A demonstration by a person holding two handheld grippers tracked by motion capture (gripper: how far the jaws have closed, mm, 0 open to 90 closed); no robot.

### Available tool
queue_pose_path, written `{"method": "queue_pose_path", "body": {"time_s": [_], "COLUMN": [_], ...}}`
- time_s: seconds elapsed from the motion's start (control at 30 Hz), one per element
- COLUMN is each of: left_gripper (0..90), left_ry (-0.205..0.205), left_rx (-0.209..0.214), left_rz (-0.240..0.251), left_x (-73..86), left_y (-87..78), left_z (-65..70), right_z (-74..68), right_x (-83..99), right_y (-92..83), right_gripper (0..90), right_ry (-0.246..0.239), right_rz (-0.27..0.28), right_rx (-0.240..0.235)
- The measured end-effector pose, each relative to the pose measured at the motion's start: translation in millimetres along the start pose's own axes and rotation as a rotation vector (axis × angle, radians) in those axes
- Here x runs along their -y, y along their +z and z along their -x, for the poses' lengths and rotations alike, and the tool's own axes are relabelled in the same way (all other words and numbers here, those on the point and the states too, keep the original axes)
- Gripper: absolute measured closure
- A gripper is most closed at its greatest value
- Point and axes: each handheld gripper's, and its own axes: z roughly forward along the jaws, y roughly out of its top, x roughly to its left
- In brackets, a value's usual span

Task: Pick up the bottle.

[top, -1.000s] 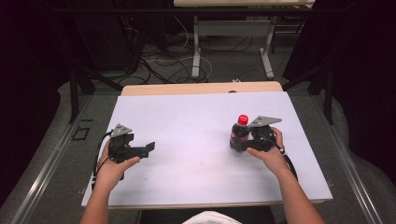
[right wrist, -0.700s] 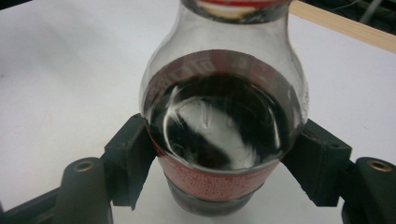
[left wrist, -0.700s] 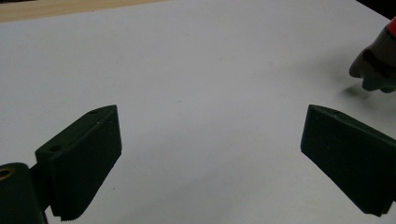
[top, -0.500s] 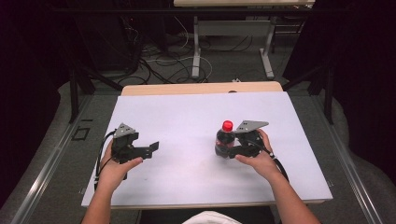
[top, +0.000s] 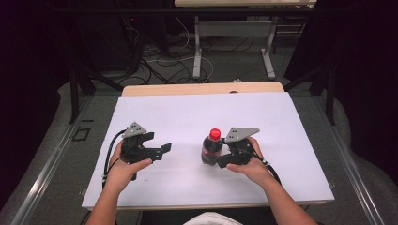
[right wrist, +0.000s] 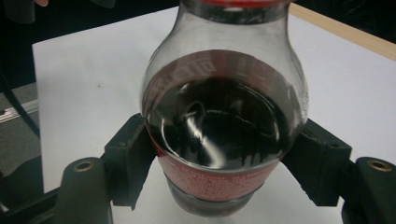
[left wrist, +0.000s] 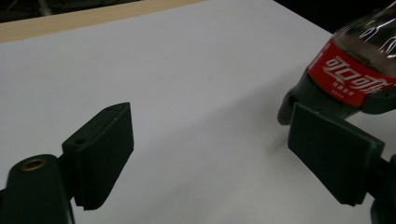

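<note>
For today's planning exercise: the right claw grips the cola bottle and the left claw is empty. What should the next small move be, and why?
Probably bring the left claw across to the red cap. The right claw is clamped on the cola bottle, which stands upright on the white table. The left claw's jaws have just been closing with nothing between them, and the cap is still on.

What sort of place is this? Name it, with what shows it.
Probably a lab or recording room, not a home. A white table stands on a grey floor with loose cables behind it, another bench frame lies beyond, and dark screening closes in the sides. A cola bottle is the one everyday thing.
</note>
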Motion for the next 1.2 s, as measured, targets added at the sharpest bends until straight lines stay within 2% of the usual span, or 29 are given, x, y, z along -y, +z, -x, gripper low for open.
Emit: {"method": "queue_pose_path", "body": {"time_s": [0.03,0.07,0.17,0.2,0.33,0.37,0.4,0.5,0.53,0.57,0.63,0.73,0.77,0.83,0.87,0.97,1.03,1.13,1.17,1.2], "left_gripper": [15.8,16.1,17.2,17.7,18.9,18.9,18.9,21.9,22.2,22.3,23.7,26.6,27.4,28.7,29.0,30.1,31.2,34.0,35.0,35.0], "left_ry": [0.002,0.013,0.036,0.046,0.074,0.082,0.089,0.104,0.104,0.118,0.107,0.108,0.109,0.116,0.132,0.132,0.141,0.148,0.159,0.156], "left_rx": [0.008,0.018,0.021,0.024,0.042,0.048,0.055,0.088,0.088,0.113,0.148,0.156,0.173,0.181,0.191,0.207,0.240,0.246,0.255,0.250], "left_rz": [0.008,0.007,0.017,0.019,0.024,0.024,0.027,0.028,0.028,0.032,0.022,0.023,0.006,0.005,-0.005,-0.007,-0.018,-0.023,-0.047,-0.041], "left_x": [-2.7,-5.9,-12.7,-20.5,-36.1,-39.9,-43.6,-53.2,-53.2,-58.4,-63.0,-67.2,-71.4,-75.0,-77.2,-80.1,-84.7,-87.0,-88.9,-88.8], "left_y": [0.2,-0.4,-1.4,-2.4,-2.8,-2.9,-2.7,-1.4,-1.4,1.0,4.0,7.3,9.7,12.6,13.0,13.9,14.6,16.2,17.1,18.9], "left_z": [2.1,3.5,6.9,10.3,16.6,18.2,20.1,25.6,25.6,29.1,32.1,36.3,41.2,47.2,49.4,54.9,60.0,62.3,63.4,64.7], "right_z": [-0.6,-1.1,-0.8,-0.3,1.0,2.0,1.4,1.5,0.0,-0.3,-0.5,-1.8,-2.9,-3.0,-3.0,-2.8,-2.5,-2.3,-2.4,-2.6], "right_x": [0.0,-0.6,-2.7,-3.9,-10.2,-11.9,-13.2,-16.4,-16.9,-17.2,-17.6,-16.4,-16.2,-15.8,-15.7,-15.7,-15.9,-15.8,-15.7,-15.7], "right_y": [2.2,2.6,7.2,8.2,14.0,14.5,16.3,18.6,18.4,18.9,19.1,22.0,22.4,23.2,23.5,23.3,23.2,22.8,23.0,23.1], "right_gripper": [29.0,29.0,29.0,29.0,29.0,29.0,29.0,29.1,29.0,29.1,29.1,29.1,29.1,29.1,29.1,29.0,29.1,29.1,29.1,29.1], "right_ry": [-0.003,-0.005,-0.004,0.000,-0.007,-0.017,-0.010,-0.026,-0.015,-0.015,-0.024,-0.031,-0.025,-0.036,-0.038,-0.032,-0.033,-0.023,-0.022,-0.024], "right_rz": [0.015,0.003,0.011,0.005,0.013,-0.001,0.012,0.012,0.008,0.007,-0.009,-0.010,-0.017,-0.024,-0.023,-0.026,-0.027,-0.037,-0.036,-0.039], "right_rx": [-0.005,-0.010,-0.035,-0.043,-0.051,-0.056,-0.052,-0.059,-0.065,-0.071,-0.087,-0.084,-0.087,-0.089,-0.089,-0.095,-0.096,-0.095,-0.091,-0.090]}}
